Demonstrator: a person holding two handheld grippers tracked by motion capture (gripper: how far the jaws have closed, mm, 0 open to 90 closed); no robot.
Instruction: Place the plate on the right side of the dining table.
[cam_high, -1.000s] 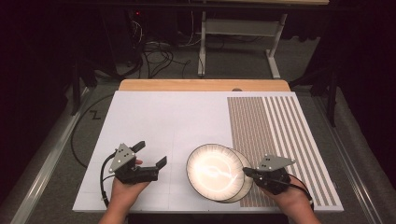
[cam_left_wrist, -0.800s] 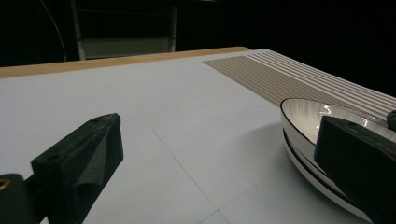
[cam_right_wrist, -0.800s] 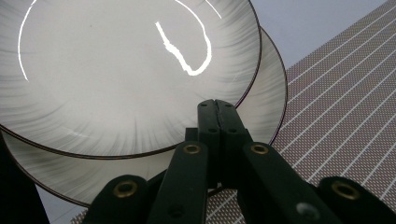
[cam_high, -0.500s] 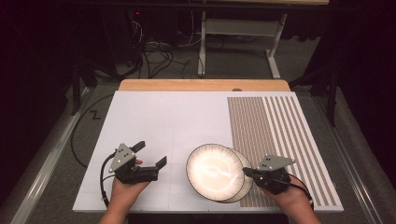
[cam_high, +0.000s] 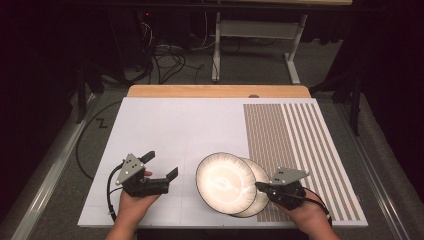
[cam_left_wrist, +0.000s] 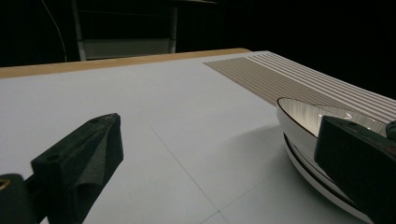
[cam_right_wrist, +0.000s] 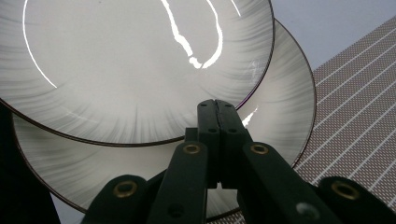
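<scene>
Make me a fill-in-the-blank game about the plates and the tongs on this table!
1. There are ____ plates on the table.
2. The top plate lies partly over the bottom plate on the white mat.
3. The left tongs are ____, with nothing between them.
4. The right tongs are ____, above the bottom plate's rim.

Missing words: two; open; shut

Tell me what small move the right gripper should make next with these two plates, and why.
Probably open the right gripper. Its jaws are pressed together with nothing between them, their tips over the lower plate just at the rim of the top plate, which lies off-center on it. Opened, they could take a rim. The left gripper waits open beside the plates.
</scene>
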